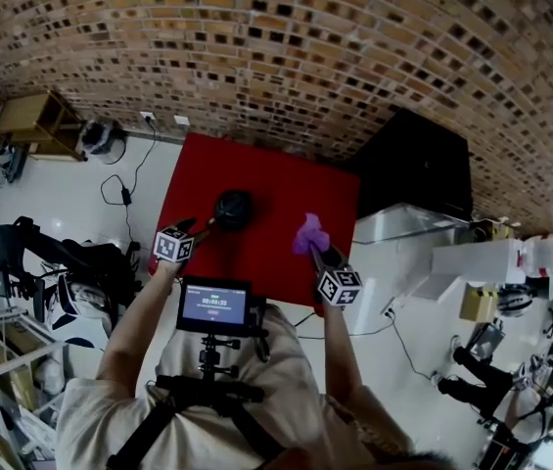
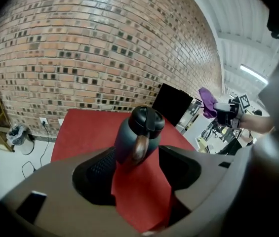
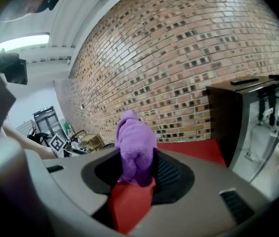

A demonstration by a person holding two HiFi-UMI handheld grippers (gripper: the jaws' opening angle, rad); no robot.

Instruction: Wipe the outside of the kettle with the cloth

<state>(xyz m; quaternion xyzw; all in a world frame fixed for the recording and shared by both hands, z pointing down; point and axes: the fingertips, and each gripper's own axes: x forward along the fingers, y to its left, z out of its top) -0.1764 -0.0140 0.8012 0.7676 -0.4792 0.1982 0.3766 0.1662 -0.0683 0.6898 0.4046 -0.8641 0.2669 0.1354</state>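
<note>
the left gripper [image 2: 138,177] is standing with its jaws wide apart and gripping nothing; only the red table top is showing between them. just past the jaw tips the kettle [image 2: 137,139] is standing upright on the red table [image 1: 266,179], its lid on and its brown handle facing this gripper, with no pad touching it. the right gripper [image 3: 137,177] is pinching the purple cloth [image 3: 135,144], its jaws closed on the lower part while the bunched bulk is sticking up above them. in the head view it is hanging over the table to the right of the kettle, clear of it.

judging from this, the wiping is not yet under way: the cloth is in hand and the kettle's side looks untouched. the left gripper seems to be lining up to steady the kettle, probably by the handle. the next move is calling for the jaws to close gently without tipping it, and for the cloth to come across and press flat on the body before rubbing round it.
</note>
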